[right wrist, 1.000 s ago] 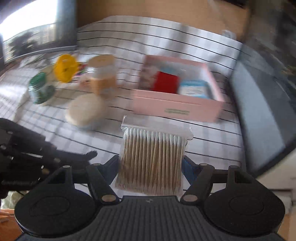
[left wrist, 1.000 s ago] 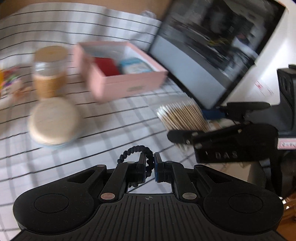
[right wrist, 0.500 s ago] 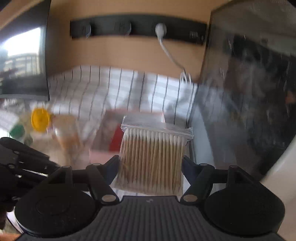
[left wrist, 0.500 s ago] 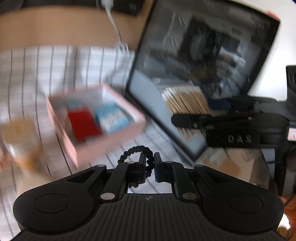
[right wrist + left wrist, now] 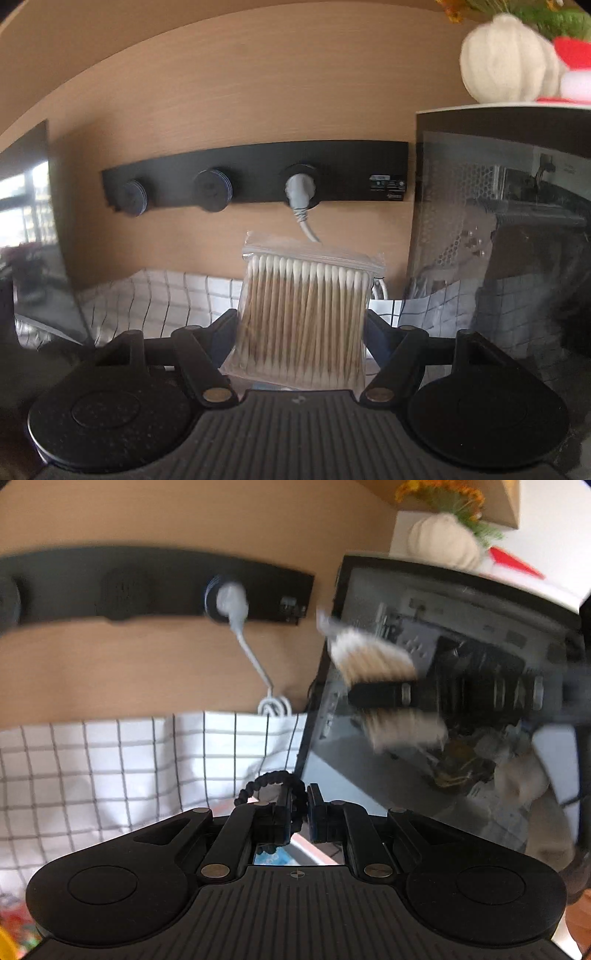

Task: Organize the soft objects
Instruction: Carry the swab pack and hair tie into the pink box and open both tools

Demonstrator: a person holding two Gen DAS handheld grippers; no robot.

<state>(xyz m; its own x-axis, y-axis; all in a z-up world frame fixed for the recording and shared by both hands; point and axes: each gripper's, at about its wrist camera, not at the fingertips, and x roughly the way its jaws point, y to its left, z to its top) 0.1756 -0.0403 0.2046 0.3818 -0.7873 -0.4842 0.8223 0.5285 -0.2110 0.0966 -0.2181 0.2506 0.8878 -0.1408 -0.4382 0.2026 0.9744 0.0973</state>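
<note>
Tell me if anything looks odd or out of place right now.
Nothing damaged or spilled. The bag of cotton swabs sits upright and sealed in the right gripper; the left gripper pinches a black hair tie.

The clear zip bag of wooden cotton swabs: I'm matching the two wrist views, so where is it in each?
Left wrist: the clear zip bag of wooden cotton swabs sits blurred at upper right, clamped in the right gripper, in front of the dark screen.
Right wrist: the bag stands at centre between the fingers.
Shared landmark: the black wall power strip with a grey plug.
</note>
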